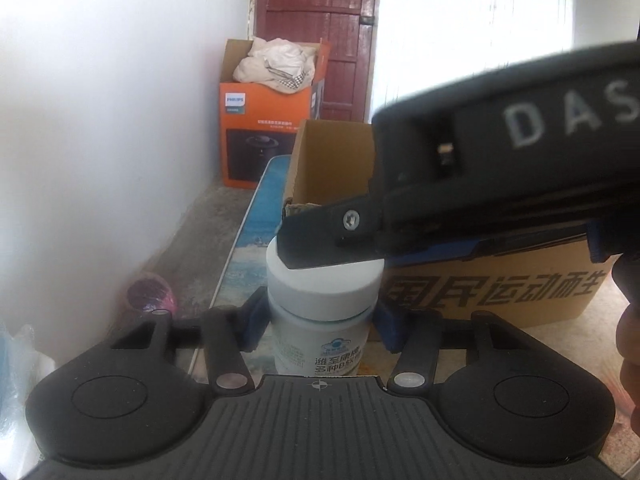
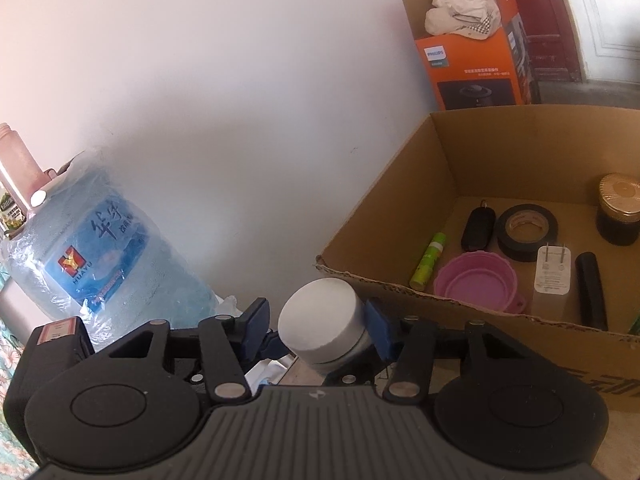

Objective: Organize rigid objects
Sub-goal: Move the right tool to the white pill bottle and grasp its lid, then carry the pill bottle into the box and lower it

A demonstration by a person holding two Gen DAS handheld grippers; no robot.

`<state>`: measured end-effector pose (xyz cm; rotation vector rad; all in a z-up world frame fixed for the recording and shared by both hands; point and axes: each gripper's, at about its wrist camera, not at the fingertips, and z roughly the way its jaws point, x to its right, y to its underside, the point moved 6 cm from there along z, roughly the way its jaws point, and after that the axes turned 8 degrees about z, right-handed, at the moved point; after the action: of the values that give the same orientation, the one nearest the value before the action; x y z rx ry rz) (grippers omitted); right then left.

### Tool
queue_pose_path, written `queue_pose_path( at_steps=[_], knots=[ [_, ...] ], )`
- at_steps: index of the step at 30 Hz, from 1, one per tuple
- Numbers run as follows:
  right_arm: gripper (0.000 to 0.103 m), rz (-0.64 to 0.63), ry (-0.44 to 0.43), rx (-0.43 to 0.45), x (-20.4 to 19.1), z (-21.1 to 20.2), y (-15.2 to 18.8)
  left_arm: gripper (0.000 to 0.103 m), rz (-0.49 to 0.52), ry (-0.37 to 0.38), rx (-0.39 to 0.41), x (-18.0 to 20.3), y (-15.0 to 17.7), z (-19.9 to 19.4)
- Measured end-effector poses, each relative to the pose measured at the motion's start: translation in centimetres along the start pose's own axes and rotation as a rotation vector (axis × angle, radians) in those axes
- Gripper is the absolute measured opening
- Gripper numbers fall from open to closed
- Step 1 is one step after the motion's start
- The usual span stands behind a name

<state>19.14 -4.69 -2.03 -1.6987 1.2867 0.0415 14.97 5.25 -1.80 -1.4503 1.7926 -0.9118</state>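
A white pill bottle with a white cap stands between the blue pads of my left gripper, which is shut on its body. My right gripper comes in from the right above it in the left wrist view. Its jaws stand around the bottle's cap, with the right pad touching and the left pad apart. An open cardboard box lies just right of the bottle. It holds a black tape roll, a pink bowl, a white charger, a green tube and a dark jar.
An orange Philips box with white cloth stands by the red door. A blue water jug leans at the wall on the left. A purple ball lies on the floor. The cardboard box also shows in the left wrist view.
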Motion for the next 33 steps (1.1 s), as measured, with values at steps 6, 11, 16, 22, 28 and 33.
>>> queue_pose_path(
  at_steps=[6, 11, 16, 22, 28, 33],
  knots=[
    [0.048, 0.012, 0.0, -0.009, 0.4, 0.1, 0.2, 0.054, -0.008, 0.001, -0.004, 0.0, -0.3, -0.4],
    [0.048, 0.007, -0.002, -0.003, 0.2, -0.4, 0.3, 0.054, -0.008, -0.003, -0.002, 0.0, -0.6, -0.9],
    [0.048, 0.001, -0.013, 0.008, -0.1, -1.3, 0.2, 0.054, -0.004, -0.008, 0.008, -0.2, -0.6, -0.7],
    [0.048, -0.011, -0.049, 0.036, -1.3, -3.5, 0.2, 0.053, 0.017, -0.029, 0.044, 0.1, -1.0, -2.4],
    [0.048, -0.057, -0.107, 0.114, -3.6, -7.4, -0.9, 0.053, 0.054, -0.052, 0.134, 0.7, -3.4, -5.7],
    [0.048, -0.107, -0.118, 0.199, -4.9, -10.9, -2.5, 0.053, 0.103, -0.049, 0.209, 1.9, -6.1, -7.4]
  ],
)
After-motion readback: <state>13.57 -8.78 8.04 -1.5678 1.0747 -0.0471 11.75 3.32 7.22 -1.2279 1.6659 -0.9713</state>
